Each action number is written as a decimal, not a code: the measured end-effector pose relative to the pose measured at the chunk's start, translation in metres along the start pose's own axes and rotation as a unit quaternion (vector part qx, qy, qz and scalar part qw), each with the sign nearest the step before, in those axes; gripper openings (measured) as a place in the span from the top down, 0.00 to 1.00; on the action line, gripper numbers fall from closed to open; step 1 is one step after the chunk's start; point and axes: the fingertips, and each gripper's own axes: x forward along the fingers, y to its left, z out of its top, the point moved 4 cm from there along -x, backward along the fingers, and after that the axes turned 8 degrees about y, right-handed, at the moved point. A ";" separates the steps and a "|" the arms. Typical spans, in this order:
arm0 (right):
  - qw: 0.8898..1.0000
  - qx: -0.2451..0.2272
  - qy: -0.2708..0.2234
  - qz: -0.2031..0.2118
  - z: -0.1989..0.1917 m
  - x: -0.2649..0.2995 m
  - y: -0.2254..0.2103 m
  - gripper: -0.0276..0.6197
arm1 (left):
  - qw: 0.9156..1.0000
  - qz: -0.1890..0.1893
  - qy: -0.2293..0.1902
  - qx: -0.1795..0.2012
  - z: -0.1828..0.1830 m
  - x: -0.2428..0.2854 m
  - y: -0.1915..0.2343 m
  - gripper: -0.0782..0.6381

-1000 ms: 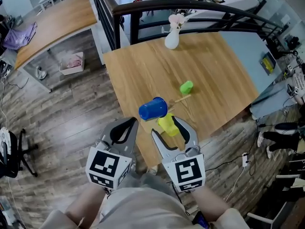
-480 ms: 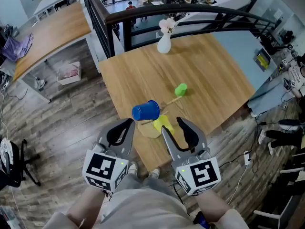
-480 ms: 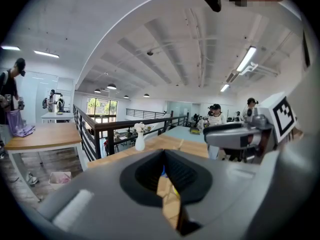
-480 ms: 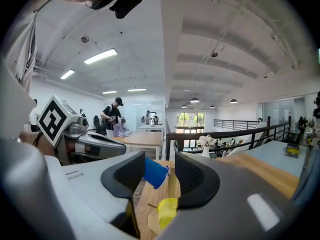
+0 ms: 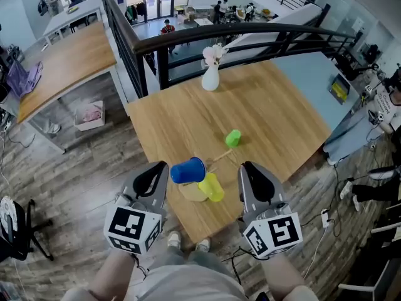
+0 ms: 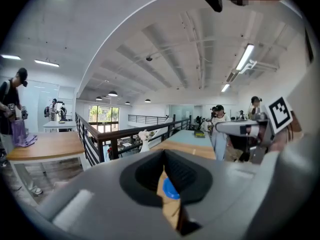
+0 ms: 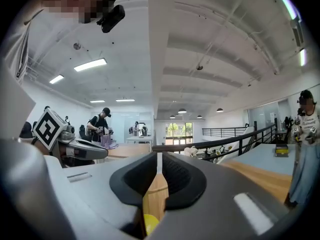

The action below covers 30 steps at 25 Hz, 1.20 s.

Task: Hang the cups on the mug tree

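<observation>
Three cups (image 5: 188, 170), one mug tree (image 5: 190, 193)

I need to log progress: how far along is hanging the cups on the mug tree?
Done, it seems: the blue cup, yellow cup and green cup all appear to hang on the tree. In hand: nothing; the left gripper is shut and empty, and the right gripper has just been closing its jaws on nothing. Left: no loose cup shows on the table, so probably nothing.

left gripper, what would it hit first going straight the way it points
Most likely the blue cup, seen in the slit between the left gripper's jaws. In the head view it sits slightly right of the tips, so it might just pass.
</observation>
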 end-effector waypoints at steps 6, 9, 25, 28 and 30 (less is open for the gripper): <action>1.000 0.000 0.011 -0.024 -0.003 0.031 -0.034 0.89 | 1.000 0.014 -0.009 0.000 0.009 0.020 0.020 0.89; 0.999 0.006 0.024 -0.032 -0.013 0.053 -0.053 0.87 | 1.000 0.020 -0.007 0.003 0.008 0.034 0.032 0.89; 0.987 0.033 0.143 -0.062 -0.133 0.194 -0.131 0.74 | 0.999 -0.037 0.025 0.023 -0.054 0.207 0.095 0.89; 0.984 0.038 0.163 -0.069 -0.158 0.214 -0.142 0.71 | 0.997 -0.062 0.034 0.036 -0.072 0.238 0.090 0.89; 0.981 0.043 0.172 -0.075 -0.176 0.225 -0.151 0.69 | 0.996 -0.075 0.041 0.031 -0.087 0.258 0.086 0.89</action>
